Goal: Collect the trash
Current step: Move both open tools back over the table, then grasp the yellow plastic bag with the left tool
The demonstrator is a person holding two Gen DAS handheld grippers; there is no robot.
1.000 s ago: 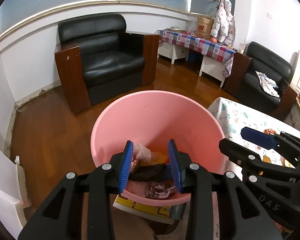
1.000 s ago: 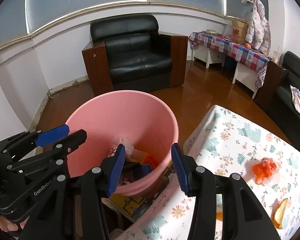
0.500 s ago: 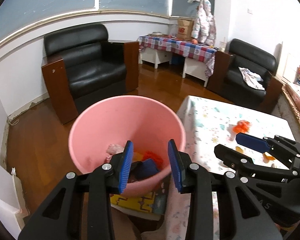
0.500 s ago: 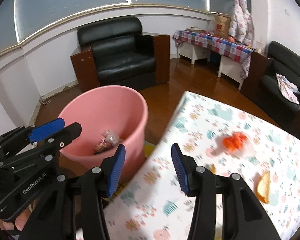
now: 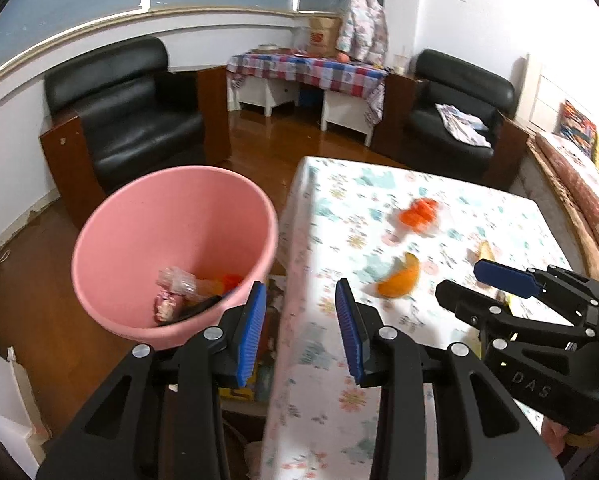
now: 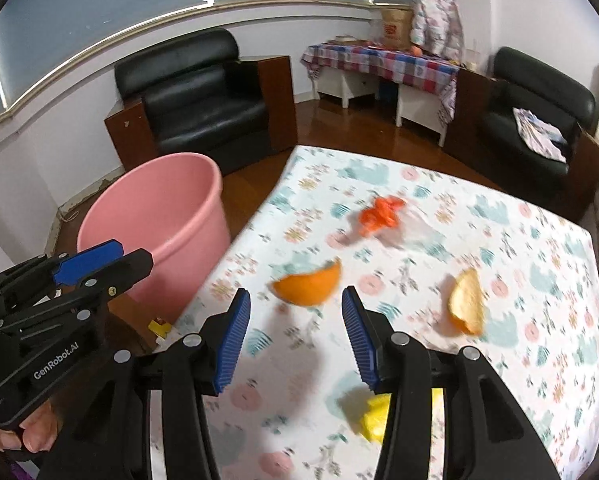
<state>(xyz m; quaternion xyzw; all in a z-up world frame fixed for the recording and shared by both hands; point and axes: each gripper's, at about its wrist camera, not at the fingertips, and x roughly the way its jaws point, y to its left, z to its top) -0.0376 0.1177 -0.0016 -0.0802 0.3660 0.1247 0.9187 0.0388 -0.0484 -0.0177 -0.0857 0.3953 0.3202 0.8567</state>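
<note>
Partly done: pink bin (image 5: 171, 240), left-centre in the left wrist view, already holds wrappers and scraps (image 5: 179, 292) at its bottom. Left on the floral tabletop (image 6: 539, 320): orange peel half (image 6: 307, 286) mid-frame in the right wrist view, a second peel (image 6: 467, 306) to its right, a red-orange crumpled piece (image 6: 381, 214) above them, and a yellow scrap (image 6: 373, 414) at lower centre, part hidden by a finger. Motion blur, so finer detail is unclear. Left hand-held gripper (image 5: 301, 330) is released, nothing between the pads, sitting over the tabletop's left edge next to the bin. Right hand-held gripper (image 6: 295, 338) is also released and empty, lined up just short of the nearer peel; I'd judge that the next pick. The bin stands just beside the tabletop edge, below its level, so the carry is short. Open tabletop around each piece, nothing crowding them.
</note>
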